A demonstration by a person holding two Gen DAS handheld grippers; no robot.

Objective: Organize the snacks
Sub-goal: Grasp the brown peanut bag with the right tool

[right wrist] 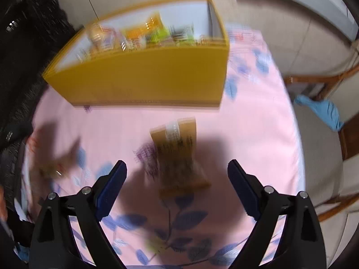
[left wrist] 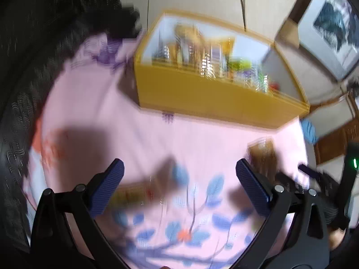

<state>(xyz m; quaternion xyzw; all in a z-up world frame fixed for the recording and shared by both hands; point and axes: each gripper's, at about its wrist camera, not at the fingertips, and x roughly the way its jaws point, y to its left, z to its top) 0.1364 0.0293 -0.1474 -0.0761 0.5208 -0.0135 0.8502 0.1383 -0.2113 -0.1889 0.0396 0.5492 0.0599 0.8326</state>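
A yellow box (left wrist: 215, 98) with several snack packets inside stands at the back of the pink floral cloth (left wrist: 139, 134); it also shows in the right wrist view (right wrist: 143, 78). A brown snack packet (right wrist: 179, 154) lies on the cloth between box and right gripper (right wrist: 177, 179), just ahead of the open, empty jaws. It also shows in the left wrist view (left wrist: 262, 154) at the right. My left gripper (left wrist: 179, 179) is open and empty above the cloth; a small blurred packet (left wrist: 136, 192) lies near its left finger. Both views are motion-blurred.
A small packet (right wrist: 51, 170) lies at the cloth's left edge in the right wrist view. A blue glove (right wrist: 320, 109) lies on a wooden chair to the right. A dark textured surface (left wrist: 27, 67) borders the left. A framed picture (left wrist: 332, 27) leans at back right.
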